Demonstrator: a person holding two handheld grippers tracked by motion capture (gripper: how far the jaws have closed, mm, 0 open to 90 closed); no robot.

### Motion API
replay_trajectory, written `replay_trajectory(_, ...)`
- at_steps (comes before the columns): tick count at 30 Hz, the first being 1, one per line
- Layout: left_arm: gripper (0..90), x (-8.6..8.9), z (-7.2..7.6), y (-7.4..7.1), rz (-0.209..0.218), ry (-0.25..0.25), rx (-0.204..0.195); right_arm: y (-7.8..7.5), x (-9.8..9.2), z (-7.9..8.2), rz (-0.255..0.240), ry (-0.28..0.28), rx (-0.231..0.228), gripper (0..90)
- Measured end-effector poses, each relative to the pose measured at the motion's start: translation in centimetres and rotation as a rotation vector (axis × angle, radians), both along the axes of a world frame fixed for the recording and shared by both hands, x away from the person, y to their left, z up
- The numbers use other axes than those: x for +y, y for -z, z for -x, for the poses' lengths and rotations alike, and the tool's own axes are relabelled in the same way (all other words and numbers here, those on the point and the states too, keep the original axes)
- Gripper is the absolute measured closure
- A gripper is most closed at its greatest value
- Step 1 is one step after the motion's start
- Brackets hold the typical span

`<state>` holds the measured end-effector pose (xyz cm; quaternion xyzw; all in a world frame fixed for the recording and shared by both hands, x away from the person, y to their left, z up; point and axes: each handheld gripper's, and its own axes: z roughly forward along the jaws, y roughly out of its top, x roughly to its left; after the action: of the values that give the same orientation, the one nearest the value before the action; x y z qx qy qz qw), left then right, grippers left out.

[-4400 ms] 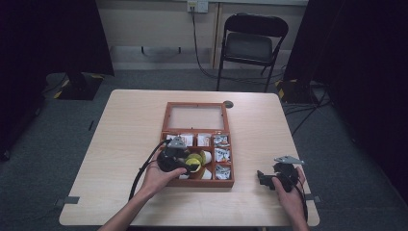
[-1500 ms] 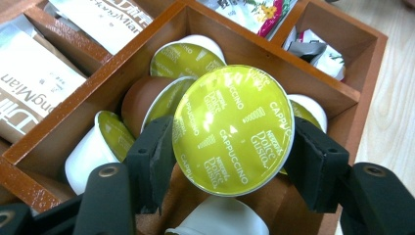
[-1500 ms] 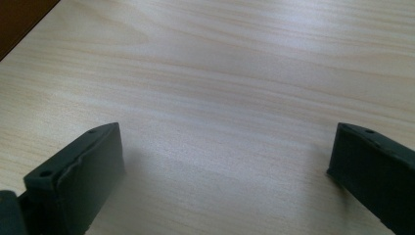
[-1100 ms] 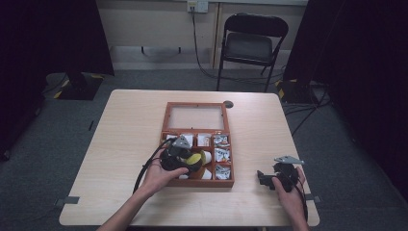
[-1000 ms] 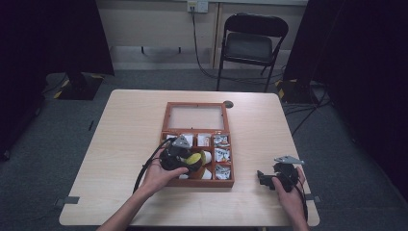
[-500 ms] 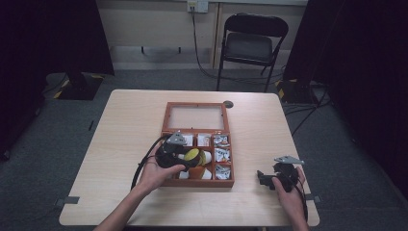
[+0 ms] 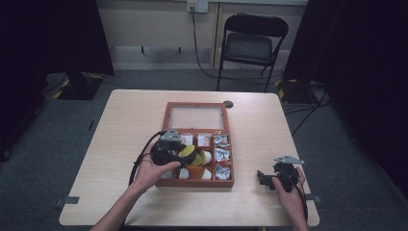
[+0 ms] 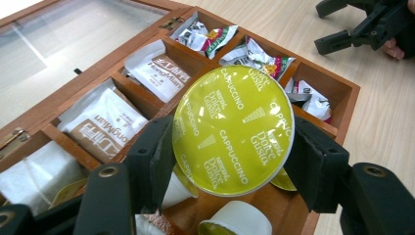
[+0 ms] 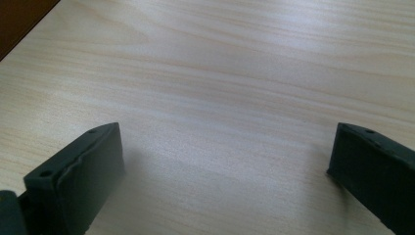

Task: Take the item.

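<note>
Lifted slightly since earlier, the left gripper (image 8: pixel 230 161) has its fingers (image 8: pixel 159 156) clamped on the rim of a light, crushable yellow-green foil-lidded coffee capsule (image 8: pixel 234 129) above the compartmented wooden box (image 7: pixel 197 183); right gripper (image 7: pixel 275 177) fingers stand apart over the counter (image 9: pixel 235 63).

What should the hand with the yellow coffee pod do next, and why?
Probably lift it a little higher, clear of the wooden box. The left gripper is shut on the yellow pod, which hangs just above other pods in the compartments.
</note>
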<state>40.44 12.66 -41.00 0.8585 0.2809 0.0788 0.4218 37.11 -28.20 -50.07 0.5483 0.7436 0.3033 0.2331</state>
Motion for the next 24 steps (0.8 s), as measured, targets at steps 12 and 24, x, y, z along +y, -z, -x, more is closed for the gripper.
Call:
replay_trajectory(12, 38.8, 1.4, 0.1, -1.2, 0.019, -0.019, -0.02, 0.0, 0.0, 0.0, 0.0, 0.0, -0.001, 0.0)
replay_trajectory(24, 38.8, 3.7, 0.0, -2.2, 0.051, -0.067, -0.035, 0.0, 0.0, 0.0, 0.0, 0.0, 0.0, 0.0)
